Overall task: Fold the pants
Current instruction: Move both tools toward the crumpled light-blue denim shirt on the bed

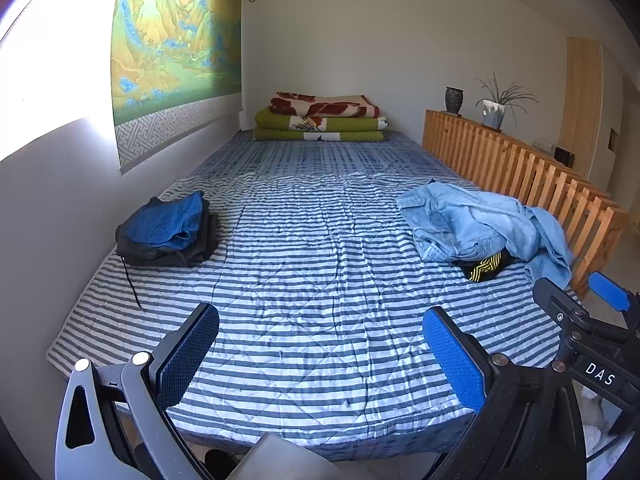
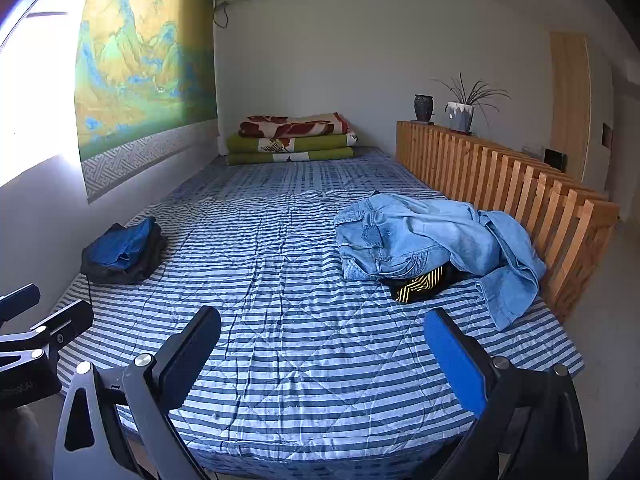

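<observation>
While the crumpled light-blue denim pants (image 2: 424, 236) lie unfolded on the right side of the striped blue-and-white quilted bed (image 2: 304, 344), beside the slatted wooden rail (image 2: 520, 188), a folded blue-and-black stack (image 1: 168, 232) sits at the left. Both the left gripper (image 1: 320, 356) and right gripper (image 2: 320, 360) hover spread and empty, so this pair's folding looks unstarted.

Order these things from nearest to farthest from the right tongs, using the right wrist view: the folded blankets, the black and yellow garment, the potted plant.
From the right tongs, both open above the bed's near end:
1. Black and yellow garment, right side, under the jeans.
2. Potted plant, far right, on the wooden rail.
3. Folded blankets, at the far end of the bed, by the wall.
</observation>
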